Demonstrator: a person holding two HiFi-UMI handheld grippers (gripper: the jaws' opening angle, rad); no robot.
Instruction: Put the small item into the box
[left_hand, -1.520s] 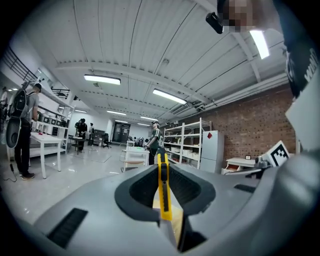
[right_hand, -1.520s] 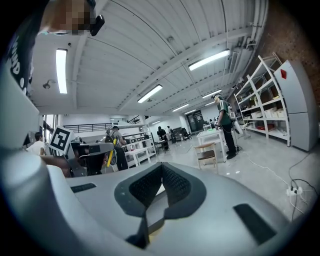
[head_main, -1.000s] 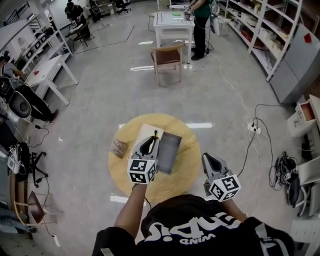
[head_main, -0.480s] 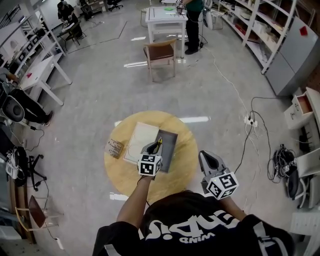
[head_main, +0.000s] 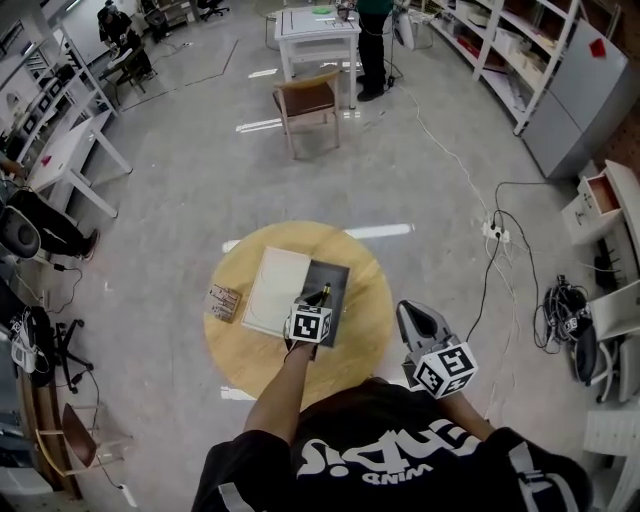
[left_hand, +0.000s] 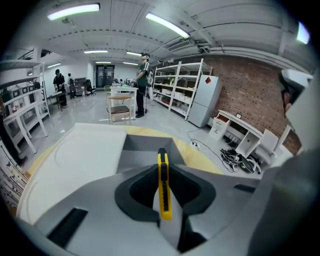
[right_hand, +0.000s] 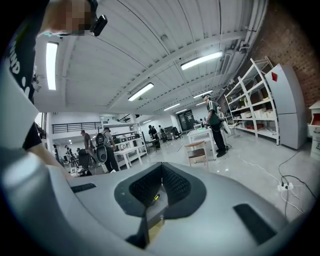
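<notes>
Close at your right side, beyond the table's edge, your right gripper (head_main: 411, 314) had its jaws pressed together with nothing between them. Over the round wooden table (head_main: 375, 325), your left gripper (head_main: 315, 304) was clamped on a yellow utility knife (left_hand: 163, 190), which stuck out forward past the jaw tips, above the open grey box (head_main: 340, 282). Just left of the box lay a flat white lid (head_main: 273, 290), touching it. Near the table's left edge sat a small brown packet (head_main: 224, 301). Farther off stood a wooden chair (head_main: 305, 98), then a white table (head_main: 315, 25).
</notes>
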